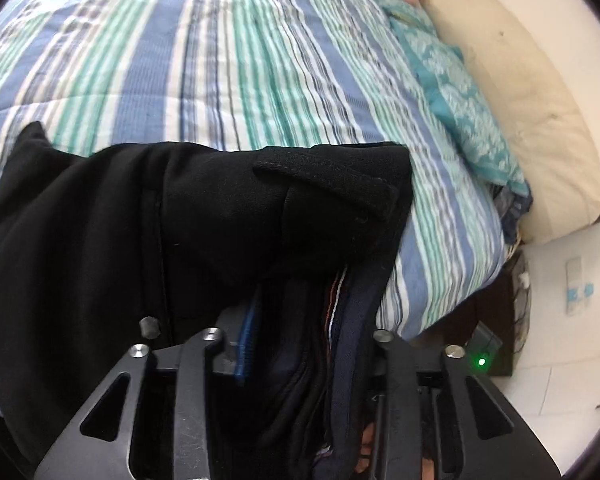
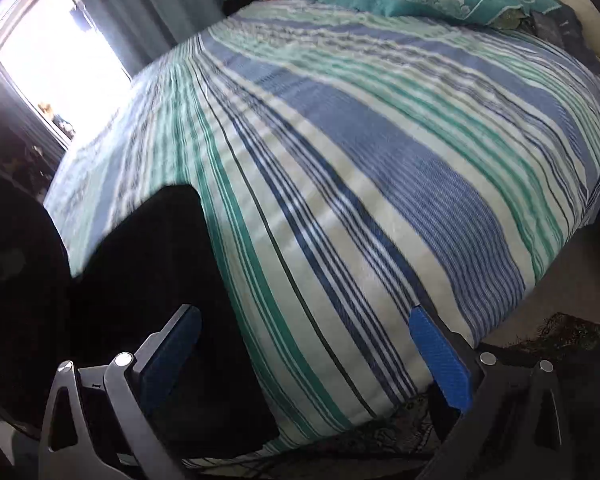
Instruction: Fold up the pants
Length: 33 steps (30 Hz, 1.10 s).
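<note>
On the near edge of the bed, the black pants (image 1: 148, 216) lay bunched in a thick pile, with the waistband end and its layers showing dark, blue and white edges. In the left wrist view the pants filled the lower left and hung partly over the side of the striped bedspread (image 1: 228, 60). The left gripper (image 1: 296, 344) had the waistband cloth sitting between its fingers. Only one blue pad showed, and the cloth hid the other, so I could not tell if the pads were pressing on it or had let go.

In the right wrist view the pants (image 2: 152, 264) were a dark shape at the lower left, near the bed's edge. The right gripper (image 2: 304, 356) was wide open, with nothing between its blue pads (image 2: 440, 364). The left finger sat over the dark cloth, and the right one sat over the stripes.

The pants looked doubled over at least once, since many layers were stacked at the waist. But the pile was lumpy and not flat, so I think more folding and smoothing was left to do.

There was lots of open bedspread past the pants, all the way to the teal pillow (image 1: 456, 92) and the cream headboard (image 1: 520, 92). The close edge of the bed was the tricky part, since cloth could slide off to the floor (image 1: 556, 356). A window (image 2: 56, 52) was far off to the left.
</note>
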{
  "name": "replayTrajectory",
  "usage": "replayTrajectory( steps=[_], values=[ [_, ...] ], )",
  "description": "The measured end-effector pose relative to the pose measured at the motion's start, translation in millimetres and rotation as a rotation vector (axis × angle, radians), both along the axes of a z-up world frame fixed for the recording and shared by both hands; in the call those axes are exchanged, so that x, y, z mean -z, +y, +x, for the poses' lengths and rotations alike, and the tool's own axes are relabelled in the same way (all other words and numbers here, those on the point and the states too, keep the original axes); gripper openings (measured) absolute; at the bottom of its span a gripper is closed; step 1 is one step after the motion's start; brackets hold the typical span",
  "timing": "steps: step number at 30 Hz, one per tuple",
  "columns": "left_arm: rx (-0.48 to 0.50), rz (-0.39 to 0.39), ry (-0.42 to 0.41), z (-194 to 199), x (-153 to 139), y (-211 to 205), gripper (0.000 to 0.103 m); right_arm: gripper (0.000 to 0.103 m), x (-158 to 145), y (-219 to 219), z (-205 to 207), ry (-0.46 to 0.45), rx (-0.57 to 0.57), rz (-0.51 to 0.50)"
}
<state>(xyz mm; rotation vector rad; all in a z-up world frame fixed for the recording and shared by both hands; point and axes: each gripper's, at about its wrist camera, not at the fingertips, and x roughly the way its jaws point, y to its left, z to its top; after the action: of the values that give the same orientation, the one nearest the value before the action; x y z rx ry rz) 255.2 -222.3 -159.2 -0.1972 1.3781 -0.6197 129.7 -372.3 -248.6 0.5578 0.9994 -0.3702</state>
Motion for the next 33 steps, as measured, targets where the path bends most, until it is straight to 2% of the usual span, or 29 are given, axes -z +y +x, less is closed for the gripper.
replayTrajectory(
  steps=[2,4,7,8,10,13,15,18,19,21,23,24,27,29,32,33],
  values=[
    [0.120,-0.024,0.083,1,17,-30,0.074,0.103,8,2,2,0.012,-0.008,0.028],
    [0.135,-0.039,0.079,0,17,-36,0.075,0.103,7,2,2,0.015,-0.008,0.014],
    [0.087,-0.170,0.098,6,1,-8,0.075,0.103,8,-8,-7,0.002,0.032,0.051],
    [0.059,-0.205,0.090,10,-7,8,0.075,0.103,6,-12,-12,-0.001,0.061,0.042],
    [-0.004,-0.223,0.027,12,-26,46,0.075,0.103,-3,-22,-26,-0.036,0.137,0.008],
    [-0.102,-0.191,-0.094,5,-45,110,0.077,0.103,-28,-40,-43,-0.211,0.205,0.037],
    [-0.169,-0.152,-0.151,-1,-47,156,0.077,0.103,-42,-39,-42,-0.360,0.111,0.158],
    [-0.260,-0.096,-0.177,-12,-36,214,0.077,0.103,-58,-6,-22,-0.458,-0.212,0.331],
    [-0.285,-0.081,-0.180,-17,-29,230,0.077,0.103,-62,10,-14,-0.450,-0.330,0.350],
    [-0.328,-0.043,-0.194,-24,-13,252,0.077,0.103,-62,40,3,-0.371,-0.495,0.315],
    [-0.363,0.000,-0.189,-32,5,261,0.077,0.099,-56,56,21,-0.285,-0.586,0.271],
    [-0.375,0.004,-0.178,-36,12,268,0.077,0.092,-53,60,27,-0.266,-0.625,0.265],
    [-0.408,-0.004,-0.159,-43,28,279,0.077,0.078,-39,59,48,-0.160,-0.689,0.280],
    [-0.418,0.000,-0.156,-45,33,285,0.077,0.074,-35,55,56,-0.129,-0.729,0.307],
    [-0.426,0.008,-0.154,-46,39,289,0.077,0.067,-23,43,71,-0.053,-0.729,0.385],
    [-0.429,0.008,-0.148,-45,41,291,0.077,0.063,-21,42,75,-0.022,-0.730,0.383]
  ],
)
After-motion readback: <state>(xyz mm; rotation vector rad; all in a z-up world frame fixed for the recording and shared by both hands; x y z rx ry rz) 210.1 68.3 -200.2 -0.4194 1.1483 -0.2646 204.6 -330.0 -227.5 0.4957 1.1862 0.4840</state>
